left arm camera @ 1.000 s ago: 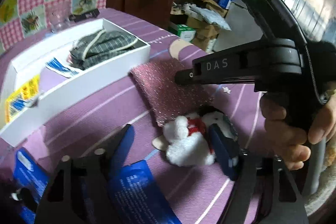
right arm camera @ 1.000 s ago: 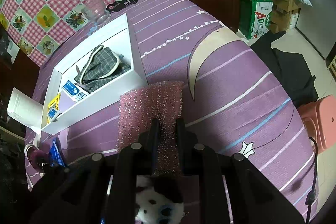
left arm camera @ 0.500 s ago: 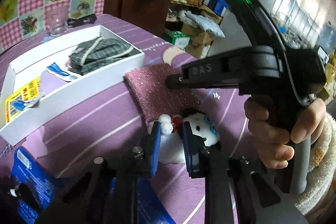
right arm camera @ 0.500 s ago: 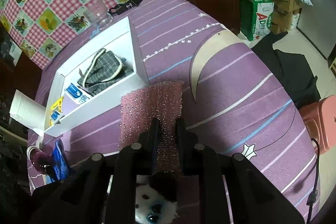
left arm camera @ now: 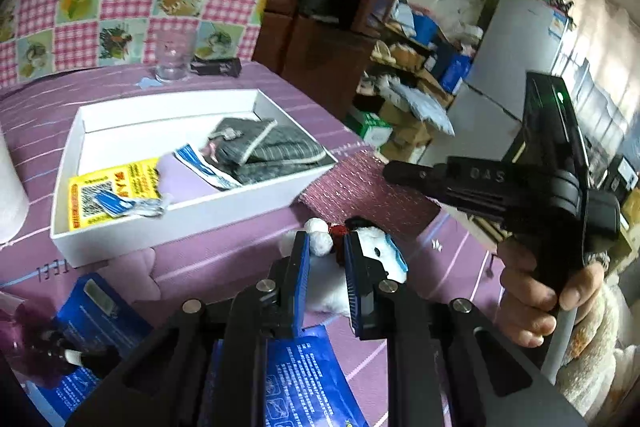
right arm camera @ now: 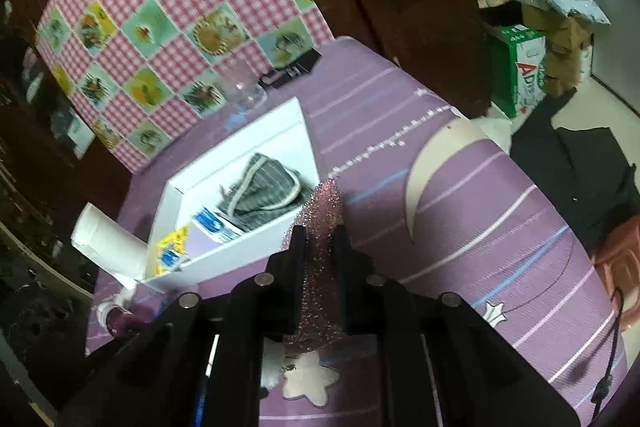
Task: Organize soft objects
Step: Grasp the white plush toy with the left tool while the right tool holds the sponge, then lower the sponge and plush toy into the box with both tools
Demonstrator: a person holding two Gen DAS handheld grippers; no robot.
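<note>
Left gripper (left arm camera: 326, 253) is pinching the little white plush toy (left arm camera: 376, 247) by the fluffy bit near its red collar, blue pads pressing into the fur after just squeezing shut on it, and the toy is looking like it's coming up off the purple counter (left arm camera: 224, 259) rather than lying flat. Right gripper (right arm camera: 318, 247) is clamping the pink sparkly sponge pad (right arm camera: 324, 211) between narrow jaws, with the pad hanging edge-on and pointing toward the white box (left arm camera: 184, 219). In the left wrist view you can see the person's hand (left arm camera: 532, 299) gripping that right tool's handle, with the pad floating just off the near right corner of the box. So progress-wise: the grey plaid pouch (left arm camera: 264, 147) is already sitting in the box at its right end, next to a yellow leaflet (left arm camera: 108, 191) and a blue-and-white packet (left arm camera: 204, 163), which I'm guessing were just there anyway. That's one soft thing sorted, two more in the air, both still outside the box. What's left, I'd say, is carrying the pad and the plush over the front wall and dropping them in; the middle of the box is looking like it has room. A glass (left arm camera: 172, 57) is standing back by the far edge, and blue packets (left arm camera: 304, 379) are lying along the near edge, not obviously part of the job.
</note>
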